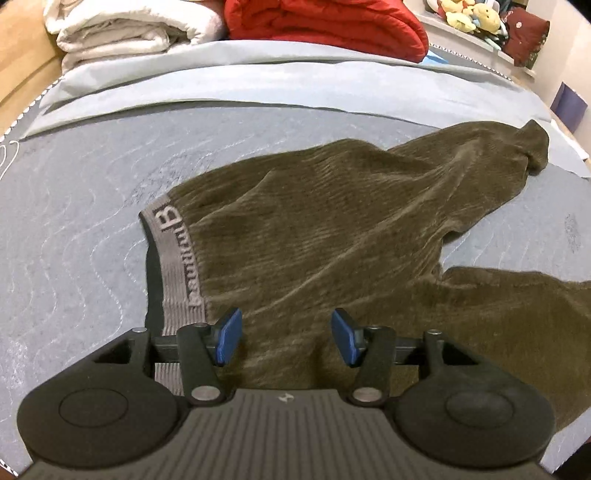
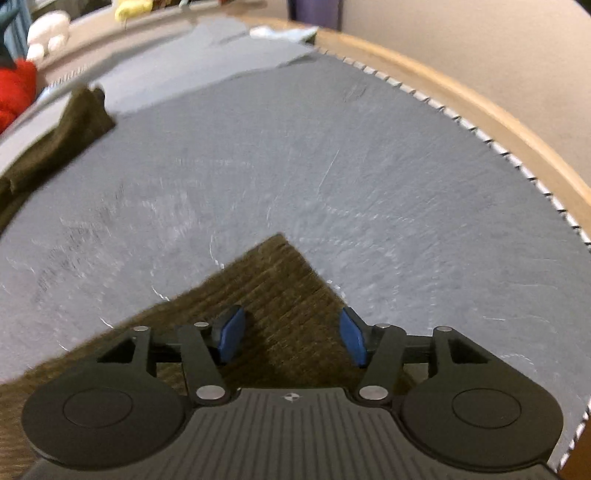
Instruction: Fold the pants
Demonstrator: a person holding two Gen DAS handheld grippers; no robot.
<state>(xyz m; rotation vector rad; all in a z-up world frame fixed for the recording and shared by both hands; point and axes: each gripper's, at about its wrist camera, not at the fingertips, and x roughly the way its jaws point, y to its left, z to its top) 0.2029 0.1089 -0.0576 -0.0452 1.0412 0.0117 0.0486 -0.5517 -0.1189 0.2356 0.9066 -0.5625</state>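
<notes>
Olive-brown ribbed pants [image 1: 332,229] lie spread on the grey quilted mattress [image 1: 74,221] ahead of your left gripper [image 1: 286,341]. That gripper's blue pads [image 1: 229,339] stand apart above the cloth near the waist, with nothing pinched between them. Just to its left runs the grey waistband [image 1: 177,266] with raised lettering, curving away from you. Beyond the gripper one leg stretches up and to the right, ending in a bunched cuff [image 1: 532,147]; the other leg runs off to the right edge.

Only your left view shows the far side of the bed: a folded white blanket [image 1: 129,26], a red quilt [image 1: 325,26] beside it, a pale blue sheet [image 1: 258,74] in front of both, and soft toys [image 1: 469,14] on a ledge at the upper right.

Your right gripper [image 2: 291,341] is also spread, its pads [image 2: 231,338] clear of the fabric. Under and ahead of it lies the end of one leg [image 2: 273,295], its corner pointing away from you. This view is blurred. It alone shows the wooden bed frame [image 2: 480,107] curving round on the right and the striped mattress edging [image 2: 517,162] along it. Far to the upper left, well apart from this gripper, you see the other leg's cuff [image 2: 66,129].
</notes>
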